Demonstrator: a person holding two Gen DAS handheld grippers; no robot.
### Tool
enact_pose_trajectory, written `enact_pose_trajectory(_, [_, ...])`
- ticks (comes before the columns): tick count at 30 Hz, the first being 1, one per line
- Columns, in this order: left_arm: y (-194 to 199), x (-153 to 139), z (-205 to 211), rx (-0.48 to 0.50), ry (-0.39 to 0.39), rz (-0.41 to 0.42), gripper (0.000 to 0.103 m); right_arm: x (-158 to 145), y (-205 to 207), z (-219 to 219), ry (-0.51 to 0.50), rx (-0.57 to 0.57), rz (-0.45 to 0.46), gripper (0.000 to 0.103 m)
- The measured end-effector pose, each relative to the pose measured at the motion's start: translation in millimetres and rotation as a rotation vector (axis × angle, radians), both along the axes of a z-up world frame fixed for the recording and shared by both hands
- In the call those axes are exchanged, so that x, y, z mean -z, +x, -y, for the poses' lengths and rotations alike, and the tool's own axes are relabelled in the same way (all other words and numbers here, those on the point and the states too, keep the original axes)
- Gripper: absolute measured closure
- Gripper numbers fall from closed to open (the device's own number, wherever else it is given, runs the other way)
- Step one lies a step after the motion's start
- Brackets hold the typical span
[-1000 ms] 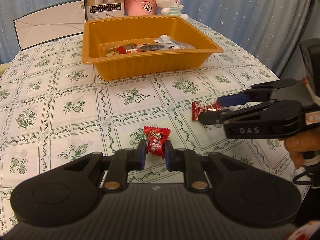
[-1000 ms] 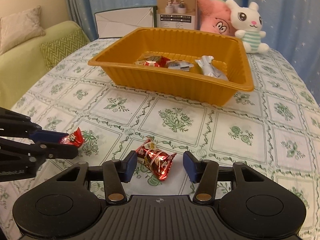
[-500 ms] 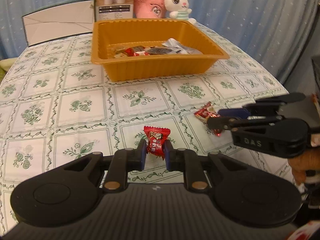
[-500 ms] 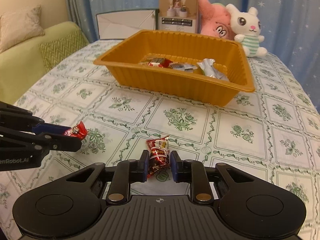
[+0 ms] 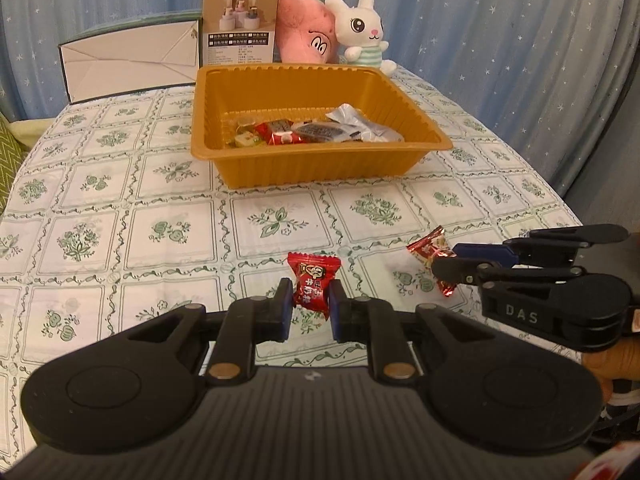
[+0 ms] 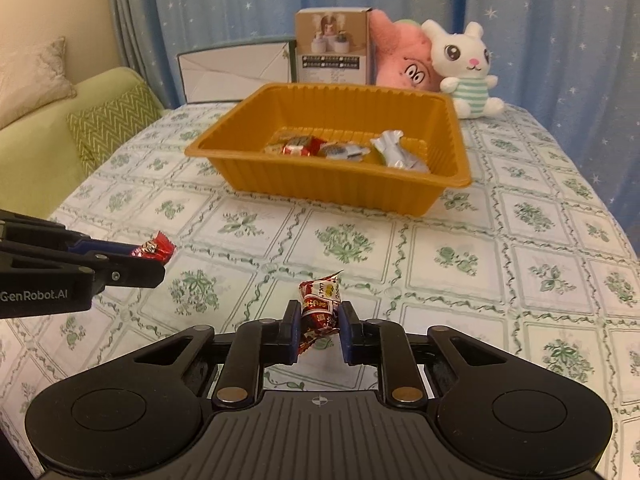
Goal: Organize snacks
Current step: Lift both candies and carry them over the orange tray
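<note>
My left gripper (image 5: 307, 300) is shut on a red wrapped candy (image 5: 313, 282) and holds it above the tablecloth. My right gripper (image 6: 319, 322) is shut on a red foil candy (image 6: 320, 308), also lifted off the cloth. The right gripper shows in the left wrist view (image 5: 444, 262) with its candy (image 5: 428, 246). The left gripper shows in the right wrist view (image 6: 156, 258) with its candy (image 6: 154, 248). The orange tray (image 5: 320, 168) stands ahead with several wrapped snacks (image 5: 304, 132) inside; it also shows in the right wrist view (image 6: 332, 196).
Behind the tray stand a product box (image 5: 239, 24), a pink plush (image 5: 306, 36), a white bunny plush (image 5: 362, 32) and a white folded carton (image 5: 128, 66). A green sofa with cushions (image 6: 108, 124) lies left of the table. The table edge curves away on the right.
My right gripper closed on the red foil candy and lifted it. Both grippers rose and moved toward the tray with their candies.
</note>
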State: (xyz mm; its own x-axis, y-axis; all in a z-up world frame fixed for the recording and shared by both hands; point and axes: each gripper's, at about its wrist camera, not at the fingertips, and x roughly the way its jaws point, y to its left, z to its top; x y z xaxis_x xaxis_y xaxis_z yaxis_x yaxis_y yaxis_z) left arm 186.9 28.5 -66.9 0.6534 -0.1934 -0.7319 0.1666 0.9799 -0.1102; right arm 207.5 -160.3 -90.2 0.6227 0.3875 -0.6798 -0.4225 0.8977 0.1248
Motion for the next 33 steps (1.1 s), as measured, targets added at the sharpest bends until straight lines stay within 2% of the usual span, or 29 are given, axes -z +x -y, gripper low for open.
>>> enact_pose_trajectory(13, [26, -28, 2, 0.004, 0.021, 0.060, 0.087, -44, 17, 12, 0.029, 0.043, 0.096, 0.083])
enact_pose_trajectory(24, [93, -58, 3, 0.023, 0.039, 0.122, 0.087, -75, 74, 23, 0.039, 0.087, 0.169, 0.083])
enact_pose_trajectory(33, [141, -57, -4, 0.013, 0.061, 0.126, 0.087, -82, 123, 23, 0.048, 0.109, 0.183, 0.083])
